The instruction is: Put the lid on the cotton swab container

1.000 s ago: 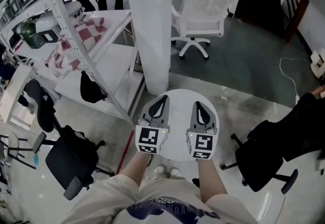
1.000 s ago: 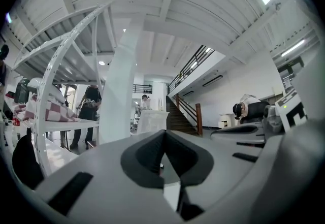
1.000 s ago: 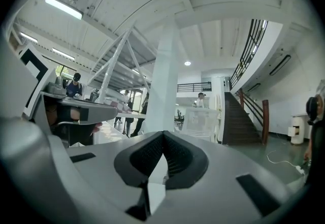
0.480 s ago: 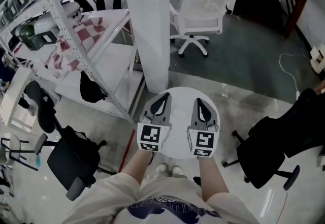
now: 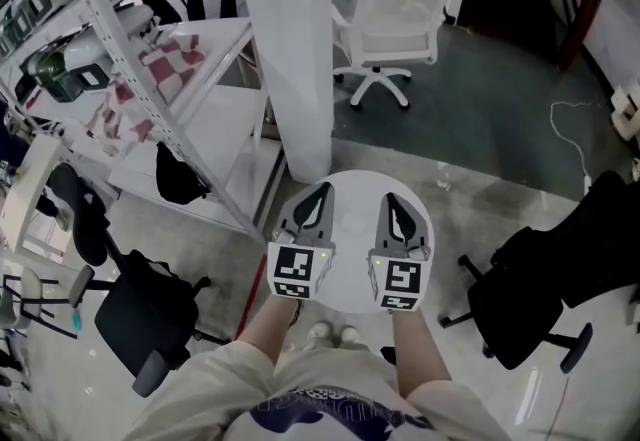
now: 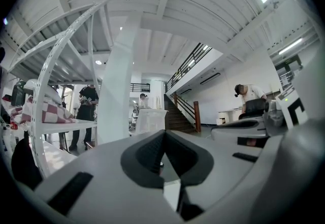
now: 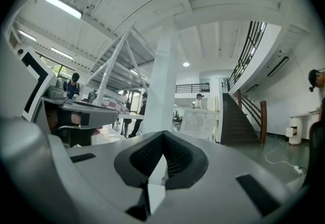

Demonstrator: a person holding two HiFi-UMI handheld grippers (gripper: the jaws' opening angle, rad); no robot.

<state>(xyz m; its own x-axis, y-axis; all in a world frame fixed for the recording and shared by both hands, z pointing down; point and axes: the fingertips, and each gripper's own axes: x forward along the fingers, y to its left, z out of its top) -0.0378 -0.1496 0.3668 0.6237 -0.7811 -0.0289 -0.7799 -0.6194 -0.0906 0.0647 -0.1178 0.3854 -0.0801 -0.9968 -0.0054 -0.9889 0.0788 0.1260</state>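
Cotton swab container and lid cannot be made out in any view, neither on the table nor at the jaws.

At the far left of the head view a white metal shelving rack [image 5: 128, 64] slants across the frame, a red-and-white checkered cloth [image 5: 160, 57] lying on the surface behind it. Below it stands a black office chair [image 5: 140, 314]. A thick white pillar [image 5: 290, 49] rises through the middle, and just in front of its foot sits a small round white table [image 5: 350, 259].

The person stands at the table with both forearms stretched out over it. The left gripper [image 5: 320, 194] hangs above the table's left half, its marker cube [image 5: 298, 271] facing the camera. In the left gripper view its dark ribbed pads [image 6: 147, 154] are pressed together to a point with nothing between them — the gripper is empty. The right gripper [image 5: 392, 201] is held level beside it, a strip of bare tabletop between the two. In the right gripper view its pads [image 7: 175, 156] likewise meet, gripping nothing.

Beyond the table stands a white mesh chair [image 5: 400, 9], and at the right edge a second black chair [image 5: 530, 299].
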